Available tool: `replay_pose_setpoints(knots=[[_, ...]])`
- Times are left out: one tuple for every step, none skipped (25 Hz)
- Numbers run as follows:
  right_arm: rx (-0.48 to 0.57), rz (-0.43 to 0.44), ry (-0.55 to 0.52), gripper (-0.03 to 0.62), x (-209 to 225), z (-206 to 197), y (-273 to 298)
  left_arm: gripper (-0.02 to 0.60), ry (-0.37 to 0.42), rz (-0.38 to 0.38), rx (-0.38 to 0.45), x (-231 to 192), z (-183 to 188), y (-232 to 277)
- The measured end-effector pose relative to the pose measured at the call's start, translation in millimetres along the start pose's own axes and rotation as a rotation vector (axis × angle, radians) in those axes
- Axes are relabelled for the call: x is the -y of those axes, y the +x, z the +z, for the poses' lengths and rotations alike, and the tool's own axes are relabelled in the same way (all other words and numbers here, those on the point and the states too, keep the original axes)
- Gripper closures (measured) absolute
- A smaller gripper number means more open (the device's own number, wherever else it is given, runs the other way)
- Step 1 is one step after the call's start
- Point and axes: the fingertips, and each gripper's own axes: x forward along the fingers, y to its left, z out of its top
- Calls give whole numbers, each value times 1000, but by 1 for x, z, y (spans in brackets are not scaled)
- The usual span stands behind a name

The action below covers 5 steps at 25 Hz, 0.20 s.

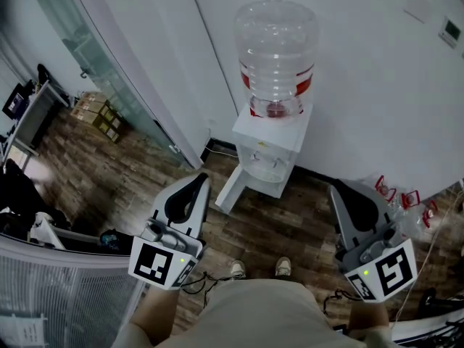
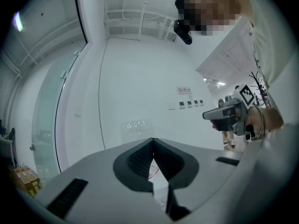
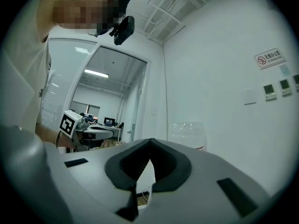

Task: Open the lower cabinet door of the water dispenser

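The white water dispenser [image 1: 270, 147] stands against the wall with a clear bottle [image 1: 275, 53] on top. A white panel [image 1: 230, 188] juts out from its lower left side like a door swung outward. My left gripper [image 1: 199, 182] hangs level, short of the dispenser on its left, jaws shut and empty. My right gripper [image 1: 336, 191] is on the other side, also shut with nothing in it. The bottle [image 2: 134, 125] shows faintly past the left gripper [image 2: 153, 143], and the bottle [image 3: 188, 130] shows beyond the right gripper [image 3: 149, 143]. Neither gripper touches the dispenser.
A glass partition [image 1: 94, 56] runs along the left, with cardboard boxes [image 1: 101, 114] at its foot. Red-trimmed items [image 1: 406, 198] lie on the wood floor by the right wall. A cable [image 1: 217, 151] runs along the skirting. The person's shoes [image 1: 259, 268] are just behind the grippers.
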Motion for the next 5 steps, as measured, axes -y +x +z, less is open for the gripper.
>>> replay_pose_setpoints(knots=[[1, 0, 1, 588, -1, 0, 1, 577, 1, -2, -2, -1, 0, -1], [2, 1, 1, 588, -2, -1, 2, 577, 2, -4, -3, -1, 0, -2], [1, 3, 0, 588, -3, -1, 3, 577, 4, -6, -4, -2, 0, -3], [1, 4, -2, 589, -4, -2, 5, 577, 5, -9, -5, -2, 0, -4], [0, 6, -5, 588, -5, -2, 6, 577, 6, -11, -5, -3, 0, -4]])
